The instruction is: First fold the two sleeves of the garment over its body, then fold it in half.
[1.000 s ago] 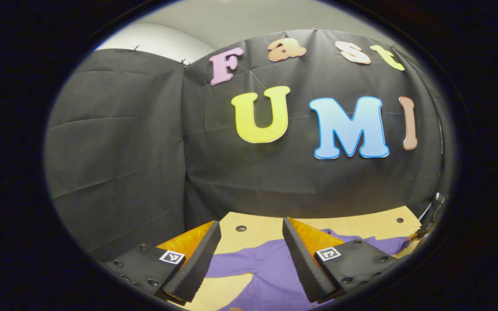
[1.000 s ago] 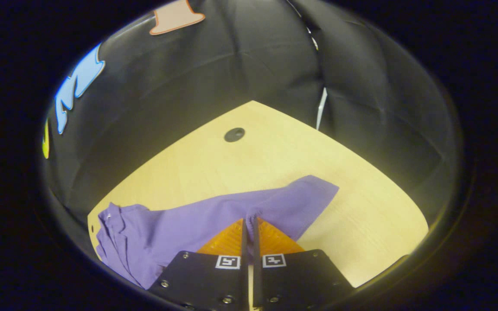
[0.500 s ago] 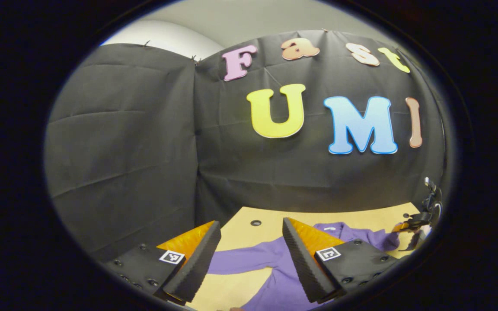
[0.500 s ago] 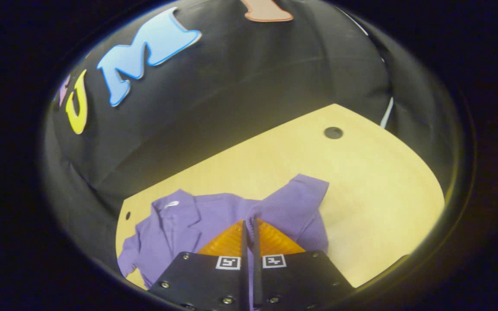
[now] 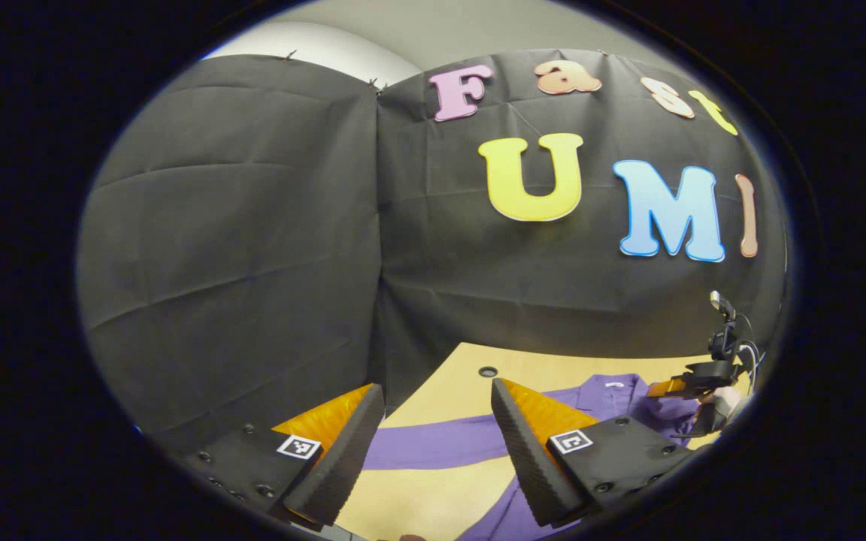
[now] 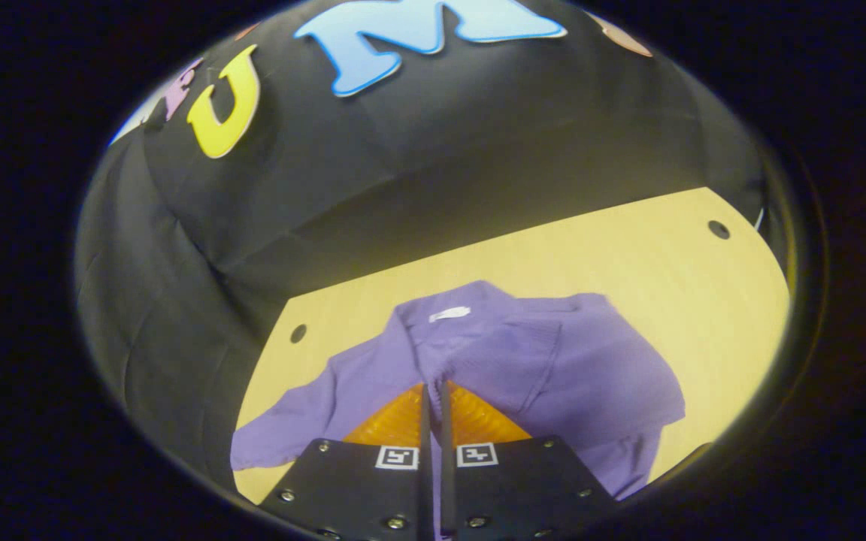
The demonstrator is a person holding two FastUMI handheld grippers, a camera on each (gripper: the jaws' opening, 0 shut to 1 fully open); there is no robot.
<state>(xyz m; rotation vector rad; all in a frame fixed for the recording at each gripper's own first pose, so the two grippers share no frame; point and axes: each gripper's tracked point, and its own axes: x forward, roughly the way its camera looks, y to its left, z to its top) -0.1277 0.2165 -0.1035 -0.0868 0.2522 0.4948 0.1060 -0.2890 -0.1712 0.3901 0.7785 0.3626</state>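
My right gripper [image 6: 433, 387] is pinched tight on the purple cloth shirt's sleeve [image 6: 478, 353] — it lies across the body. My left gripper [image 5: 433, 443] gapes; the other sleeve [image 5: 433, 445] stretches sideways right under it.

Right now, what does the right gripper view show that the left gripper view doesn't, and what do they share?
Right gripper view: the right gripper shut on the folded-over sleeve, above the garment's collar tag.
Left gripper view: the left gripper open above the other sleeve, which lies stretched out flat.
Both: the purple garment on the wooden table.
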